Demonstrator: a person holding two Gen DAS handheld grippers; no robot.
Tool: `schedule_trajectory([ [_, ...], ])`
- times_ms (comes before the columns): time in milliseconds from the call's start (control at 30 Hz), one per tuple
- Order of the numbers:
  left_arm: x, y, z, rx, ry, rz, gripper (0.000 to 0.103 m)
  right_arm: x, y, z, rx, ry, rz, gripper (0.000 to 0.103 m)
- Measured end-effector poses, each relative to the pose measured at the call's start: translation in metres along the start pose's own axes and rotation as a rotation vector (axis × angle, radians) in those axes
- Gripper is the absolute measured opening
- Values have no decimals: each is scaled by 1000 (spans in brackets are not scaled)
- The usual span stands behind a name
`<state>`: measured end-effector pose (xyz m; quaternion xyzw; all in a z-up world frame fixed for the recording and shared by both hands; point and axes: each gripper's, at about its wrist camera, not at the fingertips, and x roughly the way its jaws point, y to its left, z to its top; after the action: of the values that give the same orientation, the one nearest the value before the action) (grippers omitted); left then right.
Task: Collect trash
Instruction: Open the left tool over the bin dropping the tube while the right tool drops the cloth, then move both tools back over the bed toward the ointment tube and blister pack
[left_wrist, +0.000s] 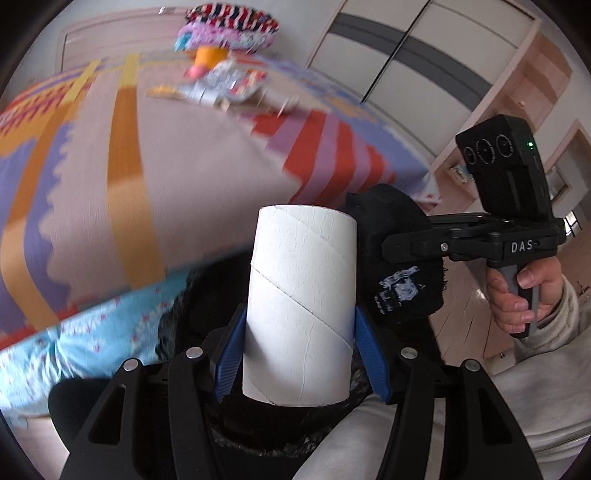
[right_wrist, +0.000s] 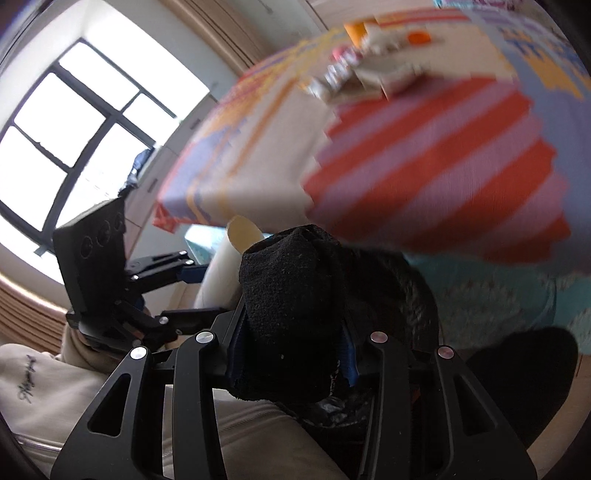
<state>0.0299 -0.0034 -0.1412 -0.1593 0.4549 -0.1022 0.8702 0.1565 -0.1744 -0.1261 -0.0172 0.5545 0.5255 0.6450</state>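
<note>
My left gripper (left_wrist: 299, 354) is shut on a white cardboard tube (left_wrist: 301, 306), held upright between its blue pads over a black trash bag (left_wrist: 229, 424). My right gripper (right_wrist: 291, 339) is shut on a black sock (right_wrist: 291, 314). In the left wrist view the sock (left_wrist: 399, 266) hangs just right of the tube. The tube (right_wrist: 221, 273) shows to the left in the right wrist view. More trash (left_wrist: 229, 88) lies far back on the colourful bedspread (left_wrist: 147, 177); it also shows in the right wrist view (right_wrist: 369, 77).
The bed with a striped cover fills the upper part of both views. A wardrobe (left_wrist: 406, 55) and wooden shelves (left_wrist: 535, 92) stand at the right. A window (right_wrist: 74, 122) is at the left. A pillow (left_wrist: 229, 26) lies at the bed's head.
</note>
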Motion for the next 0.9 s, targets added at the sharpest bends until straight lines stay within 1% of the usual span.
schedule_trajectory([
  [67, 10, 4, -8, -11, 27, 15, 55, 14, -6, -9, 9, 33, -30, 41],
  [200, 31, 15, -18, -50, 83, 36, 55, 38, -21, -26, 63, 94, -12, 41],
  [333, 48, 21, -27, -67, 120, 38, 55, 49, -26, -34, 83, 119, -23, 44],
  [433, 54, 21, -28, -75, 137, 43, 55, 53, -25, -38, 81, 131, -43, 48],
  [467, 55, 20, -28, -73, 140, 47, 56, 54, -23, -39, 80, 134, -47, 52],
  [500, 55, 20, -29, -71, 144, 55, 56, 54, -23, -41, 81, 134, -45, 59],
  [533, 57, 20, -30, -70, 152, 66, 56, 54, -23, -41, 83, 130, -42, 61],
  [633, 56, 18, -30, -77, 153, 60, 58, 55, -21, -38, 80, 129, -38, 64],
  [667, 56, 18, -30, -75, 150, 61, 60, 53, -22, -35, 78, 127, -38, 64],
  [900, 42, 10, -20, -63, 109, 59, 61, 44, -26, -26, 74, 105, -32, 64],
])
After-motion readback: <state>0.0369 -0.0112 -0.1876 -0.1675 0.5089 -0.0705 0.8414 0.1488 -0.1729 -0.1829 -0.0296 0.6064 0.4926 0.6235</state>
